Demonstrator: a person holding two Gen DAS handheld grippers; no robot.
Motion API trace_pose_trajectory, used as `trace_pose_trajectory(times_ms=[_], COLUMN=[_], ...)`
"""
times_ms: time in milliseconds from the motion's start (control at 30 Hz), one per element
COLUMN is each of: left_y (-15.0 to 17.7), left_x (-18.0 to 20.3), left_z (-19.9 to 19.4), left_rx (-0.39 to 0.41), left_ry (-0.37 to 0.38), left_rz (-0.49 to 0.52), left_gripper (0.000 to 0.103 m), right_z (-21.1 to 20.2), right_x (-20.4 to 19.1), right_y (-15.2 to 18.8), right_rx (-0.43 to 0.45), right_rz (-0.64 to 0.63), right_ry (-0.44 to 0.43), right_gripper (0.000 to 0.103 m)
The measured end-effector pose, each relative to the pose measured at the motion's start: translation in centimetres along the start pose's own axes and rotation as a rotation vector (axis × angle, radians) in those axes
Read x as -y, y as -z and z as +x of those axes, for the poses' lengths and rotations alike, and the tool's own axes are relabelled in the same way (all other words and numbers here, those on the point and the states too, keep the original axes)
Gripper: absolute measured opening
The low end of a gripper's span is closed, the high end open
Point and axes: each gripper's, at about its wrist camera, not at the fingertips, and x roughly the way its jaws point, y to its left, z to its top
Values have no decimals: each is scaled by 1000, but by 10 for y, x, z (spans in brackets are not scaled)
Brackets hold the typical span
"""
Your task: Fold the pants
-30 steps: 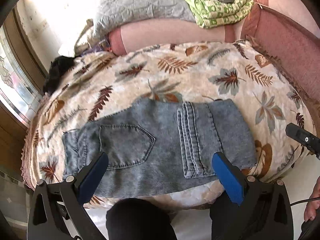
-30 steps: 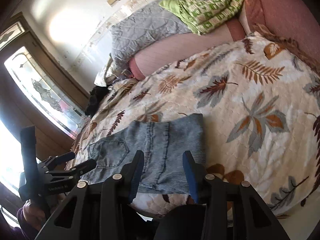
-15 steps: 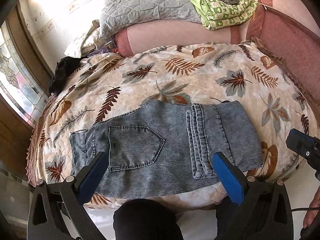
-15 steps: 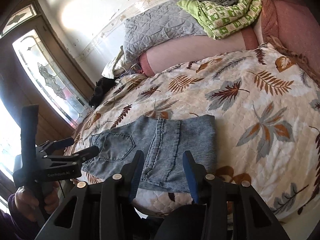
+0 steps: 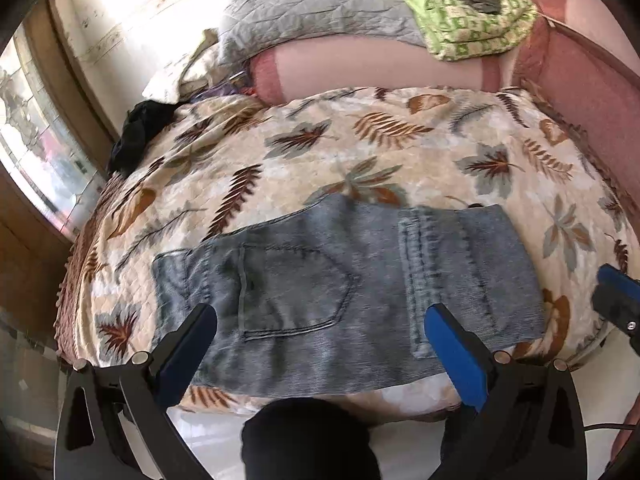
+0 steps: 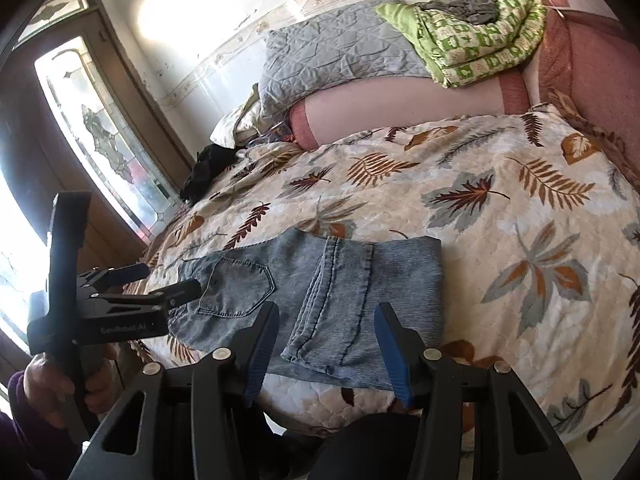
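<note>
Grey-blue denim pants [image 5: 340, 292] lie folded into a flat rectangle near the front edge of the bed, back pocket up, leg hems folded over at the right; they also show in the right wrist view [image 6: 320, 300]. My left gripper [image 5: 320, 316] is open and empty, held above the pants' near edge. My right gripper [image 6: 326, 312] is open and empty, above the folded hem end. The left gripper is seen from the side in the right wrist view [image 6: 168, 284]. One right fingertip [image 5: 616, 292] shows at the edge of the left wrist view.
The bed has a leaf-print quilt [image 5: 400, 152]. At its far side are a pink bolster [image 5: 380, 64], a grey quilted pillow [image 5: 320, 8] and a green folded blanket [image 5: 472, 20]. A dark garment [image 5: 136, 136] lies far left. A glass door [image 6: 104, 128] stands left.
Both grippers have drawn back and up from the pants, so the bed looks farther. The pants lie as before.
</note>
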Motion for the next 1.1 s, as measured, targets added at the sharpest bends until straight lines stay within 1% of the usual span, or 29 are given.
trace_pose_trajectory(times_ms=[67,167,300,433,500,633,700,767,900,967,1000,1100], left_y=[5,17,40,77,98,134,141,143,138,137,137,133], left_x=[-14,-43,-97,-163,-191,-231,-239,-244,-240,-238,-237,-234], left_z=[7,18,24,29,34,41,45,50,70,78,80,88], left_rx=[-16,-43,-74,-131,-168,-226,-233,-236,-238,-228,-225,-215], left_ry=[-23,-78,-172,-282,-321,-345,-324,-276,-206,-164,-139,-11], left_rz=[-22,-63,-135,-234,-289,-384,-413,-450,-466,-486,-498,-562], left_gripper=[103,103,103,103,103,103,103,103,103,103,103,103], right_z=[3,8,17,34,44,67,77,85,97,100,102,112], right_x=[-3,-9,-16,-19,-23,-38,-44,-47,-42,-35,-33,-24], right_y=[0,1,4,8,10,17,22,28,42,50,54,63], right_rx=[-11,-27,-47,-79,-99,-138,-151,-148,-107,-72,-60,-53], right_rz=[-8,-20,-39,-18,-13,-20,-23,-27,-7,11,6,6], right_ry=[-2,-10,-18,-47,-65,-84,-96,-105,-98,-90,-79,-59], right_gripper=[53,54,54,54,54,54,54,54,54,54,54,54])
